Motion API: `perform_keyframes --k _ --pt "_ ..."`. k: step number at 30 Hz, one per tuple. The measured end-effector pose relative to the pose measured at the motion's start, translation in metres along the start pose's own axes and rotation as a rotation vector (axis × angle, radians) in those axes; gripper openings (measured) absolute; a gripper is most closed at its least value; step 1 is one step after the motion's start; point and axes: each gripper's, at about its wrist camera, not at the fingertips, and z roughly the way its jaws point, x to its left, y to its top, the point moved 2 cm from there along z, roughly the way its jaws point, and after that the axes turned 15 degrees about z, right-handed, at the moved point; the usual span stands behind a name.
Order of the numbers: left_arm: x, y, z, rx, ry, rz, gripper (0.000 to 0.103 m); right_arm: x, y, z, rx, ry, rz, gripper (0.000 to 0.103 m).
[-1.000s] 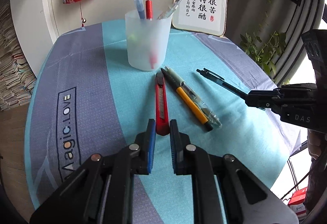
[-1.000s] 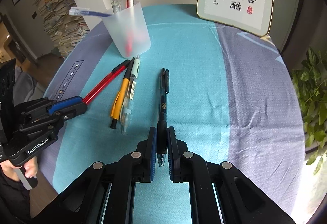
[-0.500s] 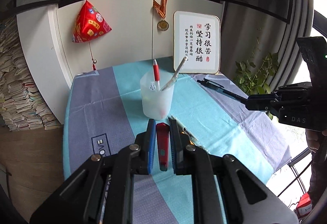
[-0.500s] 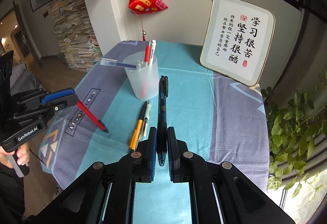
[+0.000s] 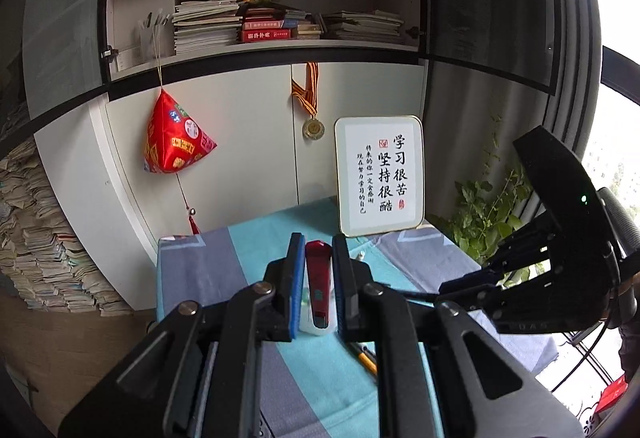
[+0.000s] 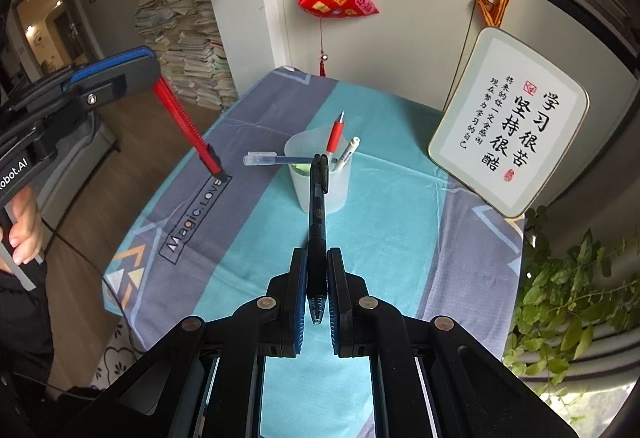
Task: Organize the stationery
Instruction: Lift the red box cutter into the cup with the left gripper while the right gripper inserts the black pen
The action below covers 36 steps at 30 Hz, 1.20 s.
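Above the counter (image 6: 400, 238), each hand-held gripper grips an item: left (image 5: 316, 278) a knife (image 5: 319, 278), right (image 6: 317, 278) a pen (image 6: 318, 222); next, drop both upright into the cup (image 6: 340, 190).

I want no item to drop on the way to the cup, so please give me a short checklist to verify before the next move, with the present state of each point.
1. Left gripper shut on the red utility knife: ok.
2. Right gripper shut on the dark pen: ok.
3. Both items clear of the tablecloth: ok.
4. Frosted cup upright: ok.
5. Room in the cup: cannot tell; a red pen, a white pen and a blue pen lying across the rim already occupy it.
6. Knife blade retracted: cannot tell.
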Motion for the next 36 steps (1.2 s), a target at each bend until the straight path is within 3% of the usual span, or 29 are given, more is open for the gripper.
perform_keyframes --k 6,12,16,26,29,36 --pt "0.015 0.01 0.039 -0.021 0.011 -0.047 0.011 0.005 0.042 0.018 0.191 -0.066 -0.003 0.008" --pt "0.017 -0.017 0.085 0.06 -0.01 -0.075 0.011 0.006 0.072 0.049 0.325 -0.085 0.049 0.008" --pt "0.021 -0.035 0.109 0.107 -0.03 -0.101 0.011 0.007 0.081 0.069 0.334 -0.122 0.063 0.008" --pt "0.026 -0.059 0.133 0.144 -0.083 -0.179 0.012 0.005 0.104 0.093 0.349 -0.046 0.157 0.008" --pt "0.021 -0.064 0.136 0.164 -0.092 -0.159 0.012 -0.001 0.109 0.107 0.384 -0.027 0.212 0.008" --pt "0.027 -0.068 0.122 0.116 -0.048 -0.211 0.013 -0.003 0.116 0.134 0.361 0.028 0.271 0.008"
